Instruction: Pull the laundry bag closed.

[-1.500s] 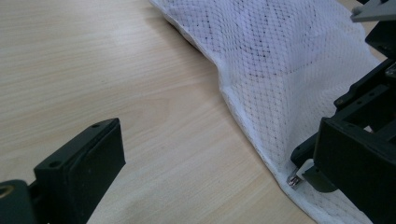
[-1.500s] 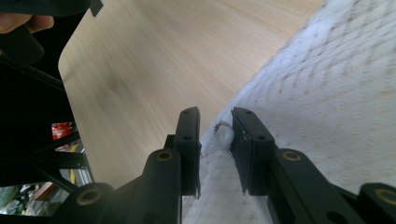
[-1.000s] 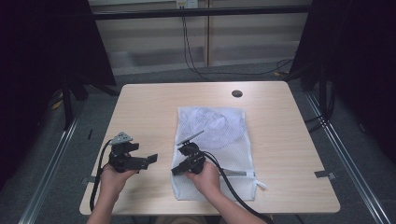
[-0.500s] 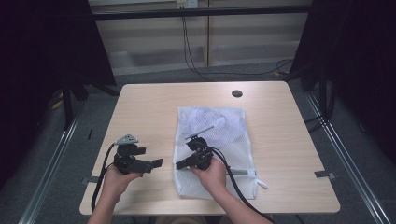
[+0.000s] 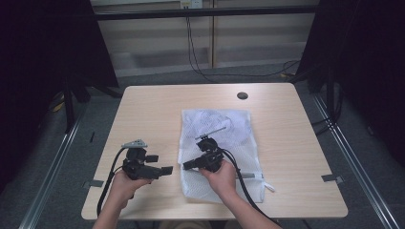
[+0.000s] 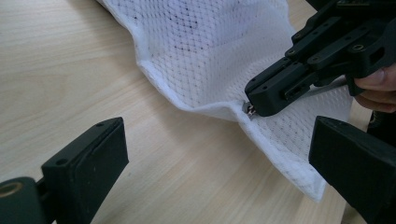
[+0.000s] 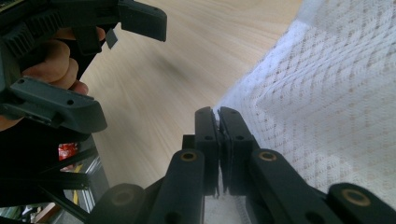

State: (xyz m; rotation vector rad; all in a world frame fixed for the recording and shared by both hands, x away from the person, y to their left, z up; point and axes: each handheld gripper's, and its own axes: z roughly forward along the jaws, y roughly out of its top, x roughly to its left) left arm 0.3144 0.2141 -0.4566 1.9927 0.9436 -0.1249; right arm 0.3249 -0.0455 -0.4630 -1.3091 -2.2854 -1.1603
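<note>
Jaws pinched shut, the right gripper [image 5: 187, 165] held the left-hand edge of a white mesh laundry bag [image 5: 217, 143], its tips closed on what looked like a small metal zipper pull [image 6: 250, 110] set in the hem. In the left gripper view that edge was lifted slightly off the table [image 5: 286, 143] and tented at the pinch, while the rest of the bag lay flat. The left gripper [image 5: 168, 170] hovered just beside it with its jaws spread wide and nothing between them, pointed across the bare wood toward the same raised edge.

The bag lay lengthwise on the light wooden table, its long axis running away from the person, with the near end just short of the table's front edge. Both grippers worked at its left border, toward the near end. The lifted hem lay straight ahead of the open left jaws and a little to their right, close but not touching; the right hand [image 5: 220, 177] rested over the bag itself. By the look of it, the next move belonged to the left gripper, the nearer free one, which would need to travel a short way across to take the fabric beside the held pull so the two could work against each other.
</note>
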